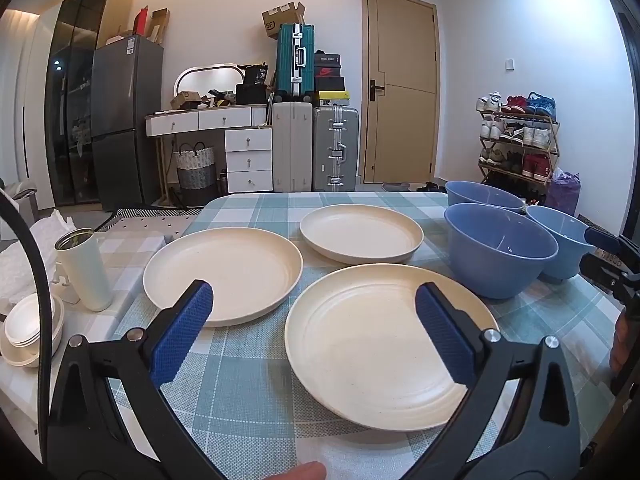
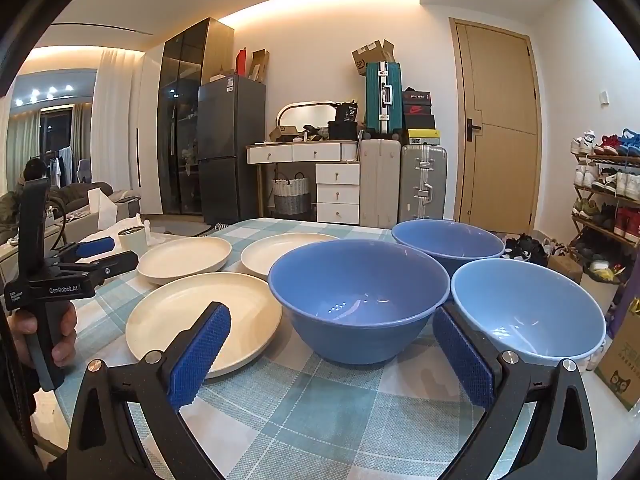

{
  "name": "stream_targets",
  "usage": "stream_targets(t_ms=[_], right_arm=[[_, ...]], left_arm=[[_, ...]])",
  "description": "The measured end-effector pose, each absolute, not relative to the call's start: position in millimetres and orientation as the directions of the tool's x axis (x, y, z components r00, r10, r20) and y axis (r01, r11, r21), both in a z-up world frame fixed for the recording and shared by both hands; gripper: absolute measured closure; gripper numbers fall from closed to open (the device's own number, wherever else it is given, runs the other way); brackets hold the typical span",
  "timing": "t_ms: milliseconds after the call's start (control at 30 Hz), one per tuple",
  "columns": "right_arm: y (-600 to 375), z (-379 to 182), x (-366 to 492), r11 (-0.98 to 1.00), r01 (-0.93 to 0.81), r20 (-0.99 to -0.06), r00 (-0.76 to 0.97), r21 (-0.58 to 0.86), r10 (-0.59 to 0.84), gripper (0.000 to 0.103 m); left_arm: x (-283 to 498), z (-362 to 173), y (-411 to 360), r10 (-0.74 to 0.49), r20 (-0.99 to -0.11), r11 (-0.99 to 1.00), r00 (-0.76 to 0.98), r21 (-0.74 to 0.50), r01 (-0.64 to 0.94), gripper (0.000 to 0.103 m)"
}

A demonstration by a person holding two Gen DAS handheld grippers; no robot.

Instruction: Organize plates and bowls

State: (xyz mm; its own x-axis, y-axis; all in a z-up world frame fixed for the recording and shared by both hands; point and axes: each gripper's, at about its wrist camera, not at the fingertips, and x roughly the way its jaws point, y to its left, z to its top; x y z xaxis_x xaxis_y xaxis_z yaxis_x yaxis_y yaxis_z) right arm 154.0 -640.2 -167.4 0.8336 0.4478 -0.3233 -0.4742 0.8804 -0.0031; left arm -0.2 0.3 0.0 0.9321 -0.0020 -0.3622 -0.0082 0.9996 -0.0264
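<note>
Three cream plates lie on the checked tablecloth: a near one [image 1: 384,344], one to its left [image 1: 224,276] and a far one [image 1: 360,232]. Three blue bowls stand upright to their right: a near bowl [image 2: 360,300], a far bowl [image 2: 448,240] and a paler one [image 2: 528,308]. My left gripper [image 1: 314,292] is open above the near edges of the two closer plates and touches nothing. Open too, my right gripper [image 2: 331,314] hangs just in front of the near bowl, which sits between its fingers without contact. A hand [image 2: 60,340] holds the left gripper [image 2: 110,254] at the table's left side.
The table [image 1: 248,380] ends just beyond the far plate and bowl. A white tumbler [image 1: 86,268] and a stack of small white bowls [image 1: 32,328] sit on a lower surface to the left. A cardboard box [image 2: 620,364] stands past the right edge.
</note>
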Motion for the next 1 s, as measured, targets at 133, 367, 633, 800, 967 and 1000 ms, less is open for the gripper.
stream_targets(t_ms=[133, 367, 633, 800, 967, 1000], right_arm=[[-640.0, -168.2, 153.8, 0.880, -0.475, -0.323, 0.833, -0.003, 0.449, 0.000], [-640.7, -168.9, 150.8, 0.880, -0.476, -0.322, 0.833, -0.003, 0.449, 0.000], [-641.5, -169.5, 151.4, 0.879, -0.476, -0.321, 0.833, -0.004, 0.450, 0.000], [-641.5, -169.4, 151.4, 0.879, -0.476, -0.321, 0.833, -0.004, 0.450, 0.000], [-641.6, -169.8, 150.9, 0.879, -0.476, -0.322, 0.833, -0.005, 0.450, 0.000], [-641.6, -169.9, 150.4, 0.879, -0.477, -0.321, 0.833, -0.005, 0.450, 0.000]], left_arm=[[-0.2, 0.0, 0.2, -0.002, -0.362, 1.000, 0.932, -0.026, -0.008, 0.002], [-0.2, 0.0, 0.2, -0.001, -0.362, 1.000, 0.932, -0.025, -0.008, 0.002], [-0.2, 0.0, 0.2, -0.001, -0.362, 1.000, 0.932, -0.025, -0.009, 0.002], [-0.2, 0.0, 0.2, -0.001, -0.362, 1.000, 0.932, -0.025, -0.008, 0.002], [-0.3, 0.1, 0.2, -0.001, -0.362, 1.000, 0.932, -0.025, -0.008, 0.002], [-0.2, 0.0, 0.2, -0.001, -0.362, 1.000, 0.932, -0.025, -0.008, 0.002]])
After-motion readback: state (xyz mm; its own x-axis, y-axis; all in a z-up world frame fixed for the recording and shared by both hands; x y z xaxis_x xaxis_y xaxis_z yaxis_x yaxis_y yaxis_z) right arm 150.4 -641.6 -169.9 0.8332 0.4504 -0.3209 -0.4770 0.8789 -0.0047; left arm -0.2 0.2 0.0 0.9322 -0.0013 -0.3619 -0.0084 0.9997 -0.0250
